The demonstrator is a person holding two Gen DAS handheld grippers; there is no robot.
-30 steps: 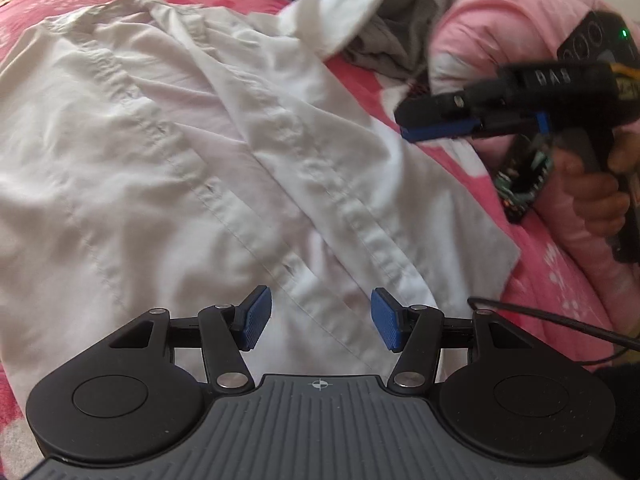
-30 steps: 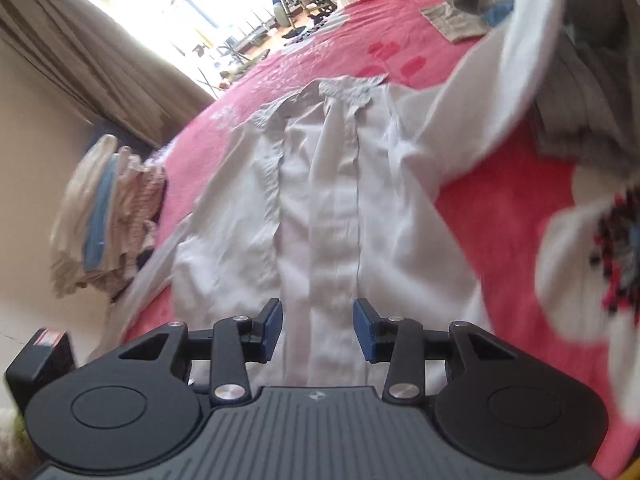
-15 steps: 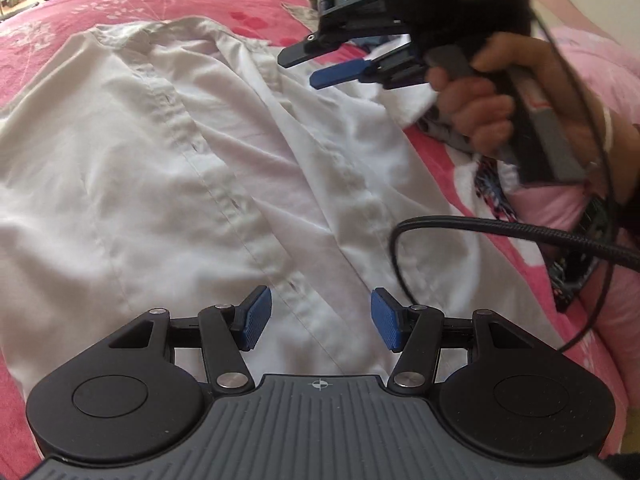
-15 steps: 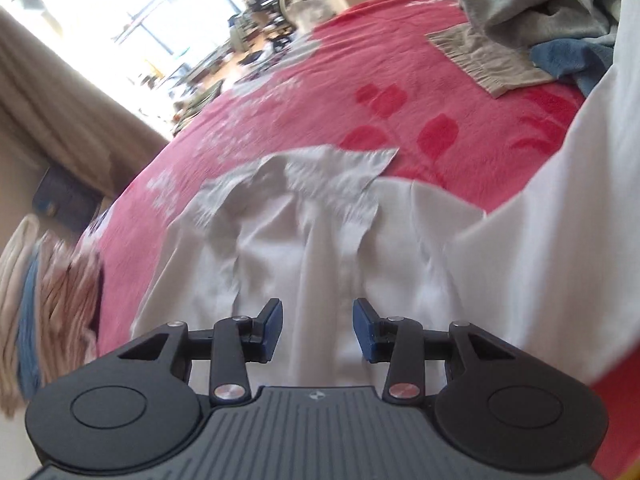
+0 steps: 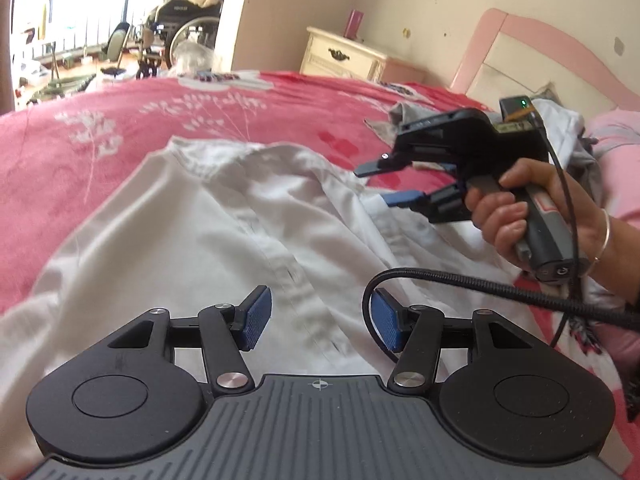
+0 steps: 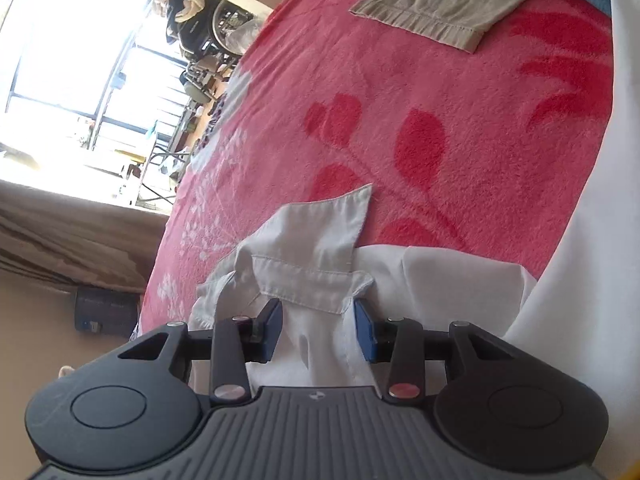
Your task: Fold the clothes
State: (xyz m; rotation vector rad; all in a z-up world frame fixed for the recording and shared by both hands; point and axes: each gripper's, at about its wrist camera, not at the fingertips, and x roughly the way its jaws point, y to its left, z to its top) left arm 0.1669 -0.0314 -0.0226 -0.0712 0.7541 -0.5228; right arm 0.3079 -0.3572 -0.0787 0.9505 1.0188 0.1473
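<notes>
With blue-padded fingers (image 6: 366, 330) standing apart and empty on both the right gripper (image 6: 318, 330) and left gripper (image 5: 320, 324), the person is lining up over the white button-front cotton shirt (image 5: 224, 232) lying spread on the red floral bedspread (image 5: 100, 136), the right nearing the collar (image 6: 308, 248), probably preparing a first fold that needs a pinch on fabric.

Bed with pink headboard (image 5: 532, 36), covered by a red fleece blanket (image 5: 168, 120) bearing white sprig and darker red leaf prints. A white button-front shirt (image 5: 192, 232) lies spread flat at centre, collar toward 12 o'clock. A heap of grey and blue garments (image 6: 436, 4) rests at 2 o'clock, touching the blanket.
</notes>
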